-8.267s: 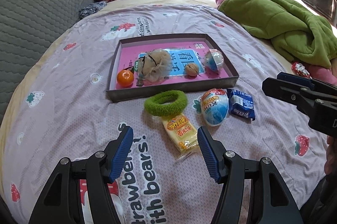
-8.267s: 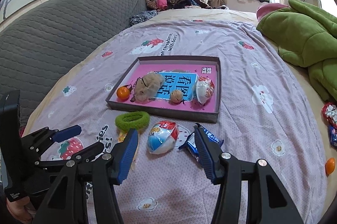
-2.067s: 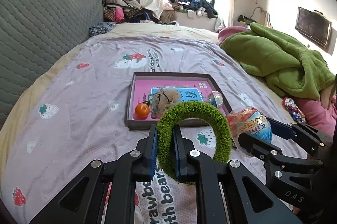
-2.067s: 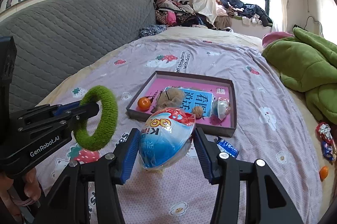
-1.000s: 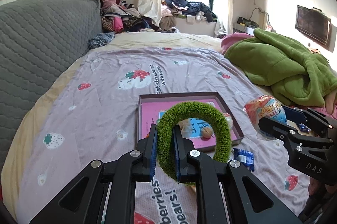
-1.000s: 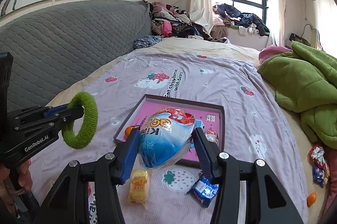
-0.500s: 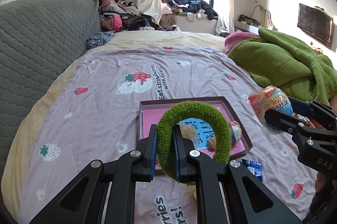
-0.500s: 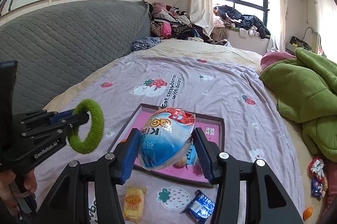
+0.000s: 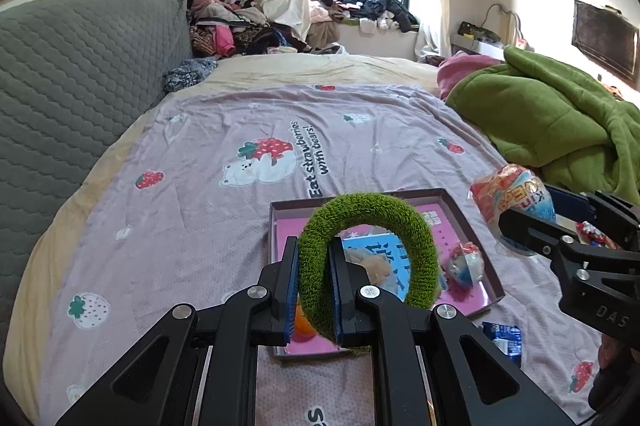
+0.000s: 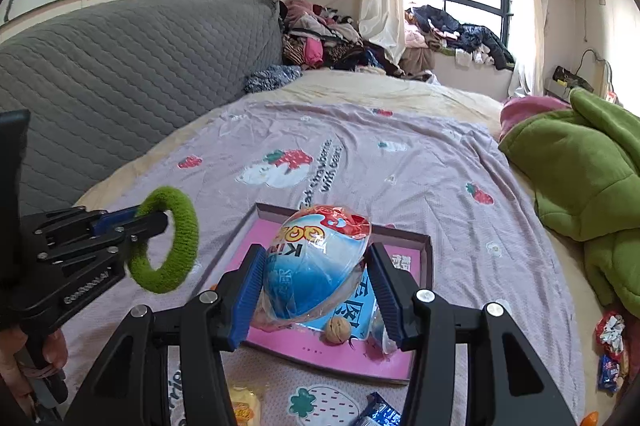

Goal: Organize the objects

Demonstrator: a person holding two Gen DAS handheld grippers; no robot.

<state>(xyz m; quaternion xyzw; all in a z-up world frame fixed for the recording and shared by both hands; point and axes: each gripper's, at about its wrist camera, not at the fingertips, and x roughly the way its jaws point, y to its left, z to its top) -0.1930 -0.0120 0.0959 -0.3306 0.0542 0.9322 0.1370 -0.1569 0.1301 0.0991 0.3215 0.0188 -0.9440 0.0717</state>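
Aloft, left fingers (image 9: 314,286) pinching green ring (image 9: 368,226), right fingers (image 10: 318,290) clamping wrapped egg (image 10: 316,262), seemingly over tray (image 10: 426,258)

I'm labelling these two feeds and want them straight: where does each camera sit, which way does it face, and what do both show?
Left wrist: sits behind the left tongs, facing along the bed to the window; tongs shut on the green ring, right tongs at the right edge.
Right wrist: sits behind the right tongs, same heading; shut on the egg, left tongs and a hand at left.
Both show the tray, ring, egg and green blanket.
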